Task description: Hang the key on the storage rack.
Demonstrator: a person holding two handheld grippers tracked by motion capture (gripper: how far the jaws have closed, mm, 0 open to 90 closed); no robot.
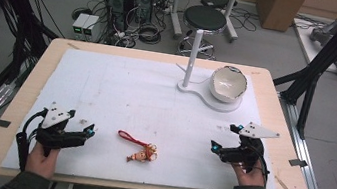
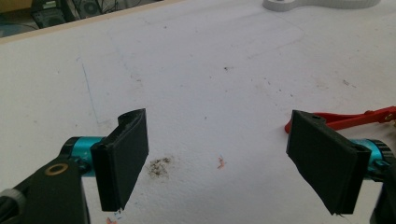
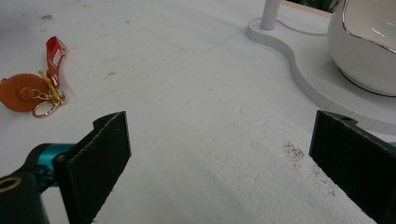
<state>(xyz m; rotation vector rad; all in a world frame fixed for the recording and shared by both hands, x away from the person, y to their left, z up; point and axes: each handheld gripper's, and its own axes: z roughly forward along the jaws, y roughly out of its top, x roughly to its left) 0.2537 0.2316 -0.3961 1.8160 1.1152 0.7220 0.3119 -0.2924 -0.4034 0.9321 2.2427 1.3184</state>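
both pairs of jaws stand wide apart with nothing between them. the left gripper (image 1: 81,129) and right gripper (image 1: 225,136) rest low over the white mat (image 1: 122,87). the red-strapped keychain (image 1: 139,149) lies between them. a white bowl (image 1: 228,83) sits on its stand (image 1: 193,86) farther back.

Pretty even, bright light on my feeds. Soft shadows under my left gripper (image 1: 86,123), slight glare on the bowl (image 3: 369,42) rim, high view kinda low-res and soft.
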